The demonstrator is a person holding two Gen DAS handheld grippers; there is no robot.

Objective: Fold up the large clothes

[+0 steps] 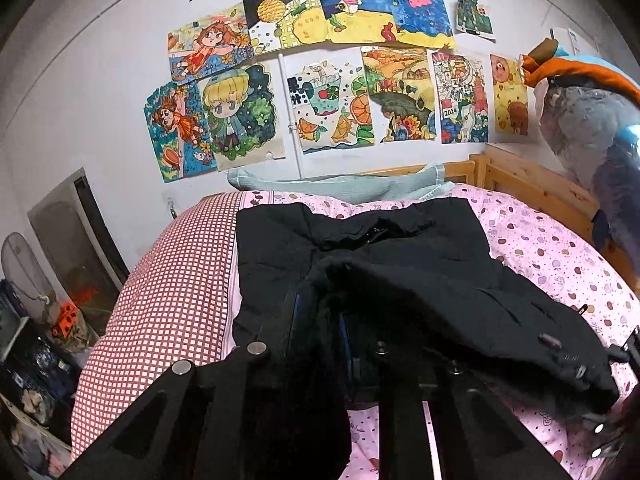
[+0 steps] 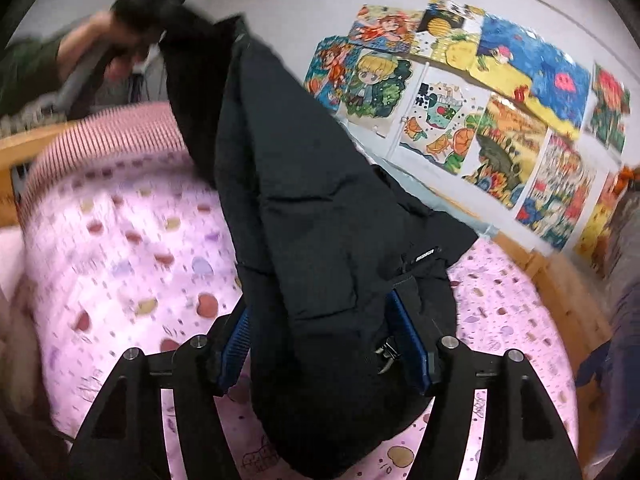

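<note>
A large black padded jacket (image 1: 400,256) lies partly on the pink spotted bed sheet (image 1: 560,256), its near edge lifted. My left gripper (image 1: 318,320) is shut on a fold of the jacket's near edge. In the right wrist view the jacket (image 2: 304,216) hangs stretched between both grippers above the bed sheet (image 2: 120,240). My right gripper (image 2: 324,340) is shut on a thick bunch of the jacket. The left gripper (image 2: 140,4) shows at the top left of that view, held by a hand, with the jacket's other end in it.
A red checked pillow (image 1: 168,296) lies left of the jacket. A pale green folded blanket (image 1: 340,186) sits at the head of the bed. A wooden bed frame (image 1: 532,184) and a grey plush toy (image 1: 592,128) stand at the right. Drawings (image 1: 328,72) cover the wall.
</note>
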